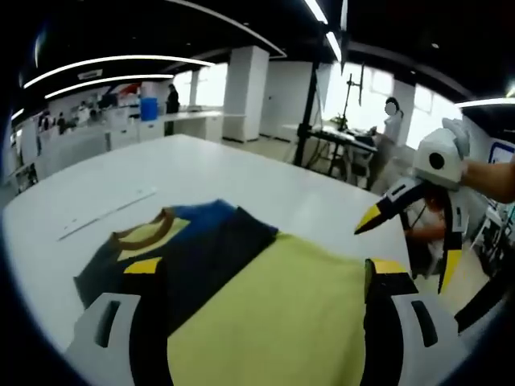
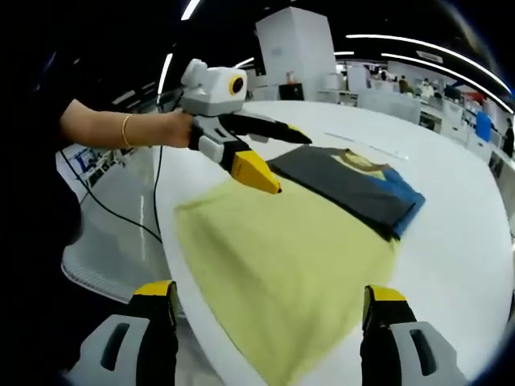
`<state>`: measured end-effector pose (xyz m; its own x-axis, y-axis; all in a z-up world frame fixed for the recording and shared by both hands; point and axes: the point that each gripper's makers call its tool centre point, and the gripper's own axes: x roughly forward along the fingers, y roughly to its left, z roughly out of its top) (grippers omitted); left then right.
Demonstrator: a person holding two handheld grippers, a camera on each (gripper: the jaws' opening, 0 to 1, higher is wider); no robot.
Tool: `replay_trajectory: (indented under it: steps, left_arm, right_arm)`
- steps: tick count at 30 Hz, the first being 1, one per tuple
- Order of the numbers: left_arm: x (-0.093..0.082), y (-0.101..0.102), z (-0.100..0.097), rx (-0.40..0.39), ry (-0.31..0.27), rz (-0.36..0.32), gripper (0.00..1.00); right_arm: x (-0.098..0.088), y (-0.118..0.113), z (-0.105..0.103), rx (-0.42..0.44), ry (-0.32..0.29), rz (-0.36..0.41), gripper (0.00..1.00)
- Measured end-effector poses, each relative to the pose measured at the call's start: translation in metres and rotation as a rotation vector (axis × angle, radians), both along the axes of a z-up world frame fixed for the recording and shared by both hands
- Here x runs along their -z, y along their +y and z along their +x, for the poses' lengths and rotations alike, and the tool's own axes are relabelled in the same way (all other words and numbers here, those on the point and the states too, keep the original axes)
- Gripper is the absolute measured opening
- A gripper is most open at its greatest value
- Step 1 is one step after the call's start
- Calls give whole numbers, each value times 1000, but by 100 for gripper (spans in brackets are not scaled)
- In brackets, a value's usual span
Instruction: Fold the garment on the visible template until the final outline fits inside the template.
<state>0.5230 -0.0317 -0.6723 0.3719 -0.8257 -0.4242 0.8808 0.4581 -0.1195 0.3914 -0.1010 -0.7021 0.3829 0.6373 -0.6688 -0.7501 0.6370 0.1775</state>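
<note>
Right gripper view, bench: I see a big white bench (image 2: 451,241) carrying everything; its near edge curves under my own jaws.
Template: I take the large pale yellow sheet (image 2: 282,265) lying flat on the bench to be the template; one corner hangs just over the near edge.
Shirt: a dark shirt (image 2: 346,189) with a blue panel and a yellow collar lies folded into a compact block, partly on the far end of the yellow sheet and partly on bare bench beyond it.
Left gripper: the left gripper (image 2: 278,157) hovers just above the sheet near the shirt, jaws spread wide, holding nothing.
Right gripper: the right gripper (image 1: 406,233) hangs off the bench edge beside the sheet, jaws apart and empty; my own jaws in the right gripper view also stand wide.
Done so far: I judge the folding well advanced, since the shirt looks smaller than the sheet.
Left to do: as I read it, the shirt sticks out past the template's far edge, so it needs shifting fully onto it.
</note>
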Motion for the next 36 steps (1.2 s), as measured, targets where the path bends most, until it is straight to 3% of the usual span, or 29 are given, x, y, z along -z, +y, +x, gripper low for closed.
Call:
replay_trajectory:
  steps: [15,21,36]
  left_arm:
    - [17,42,-60,90,16,96,89]
    - [27,58,-82,100,59,109,78]
    - [64,113,-133,127,98,266,61]
  right_arm:
    - [8,2,-14,-48,10,-43,82]
    - [15,0,-23,-70,12,-74,78]
    - [35,-10,-40,-121,37,-163,57]
